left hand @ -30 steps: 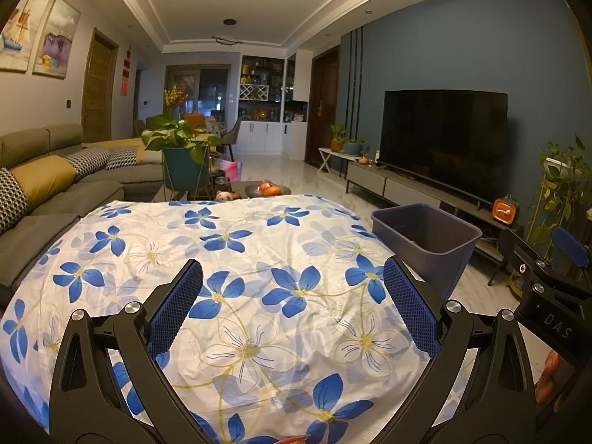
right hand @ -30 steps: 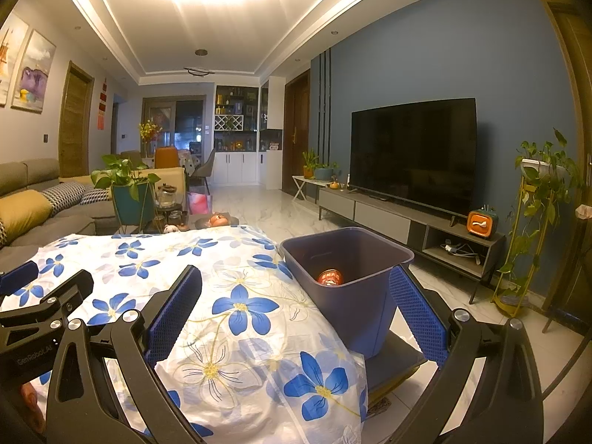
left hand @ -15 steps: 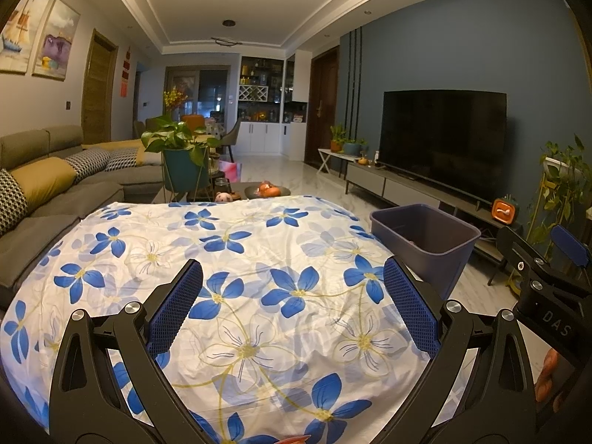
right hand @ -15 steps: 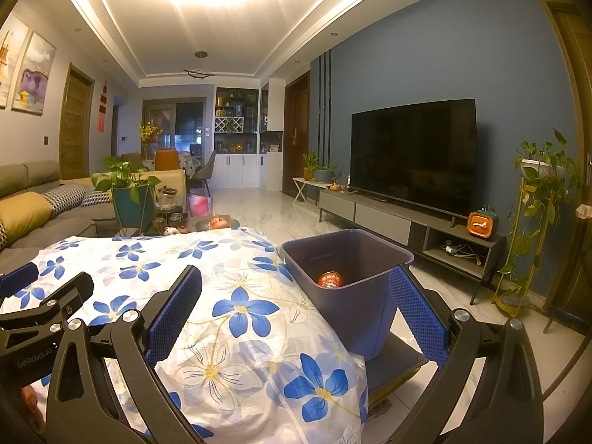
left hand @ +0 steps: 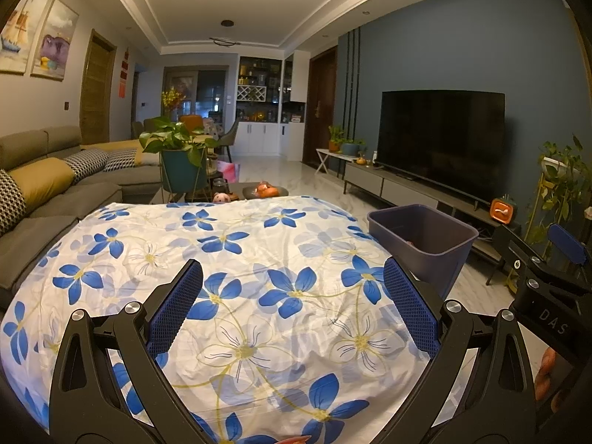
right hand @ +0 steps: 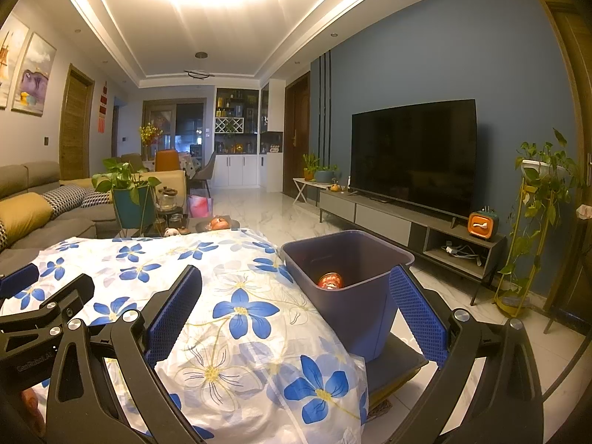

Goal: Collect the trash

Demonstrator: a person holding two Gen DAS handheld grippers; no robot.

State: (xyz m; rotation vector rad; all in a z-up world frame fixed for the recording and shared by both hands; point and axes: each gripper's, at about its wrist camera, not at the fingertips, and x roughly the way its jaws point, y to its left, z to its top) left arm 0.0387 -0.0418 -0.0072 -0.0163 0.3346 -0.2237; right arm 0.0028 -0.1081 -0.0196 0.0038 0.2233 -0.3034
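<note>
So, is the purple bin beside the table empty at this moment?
No, in the right wrist view a red can lies inside the purple bin.
</note>
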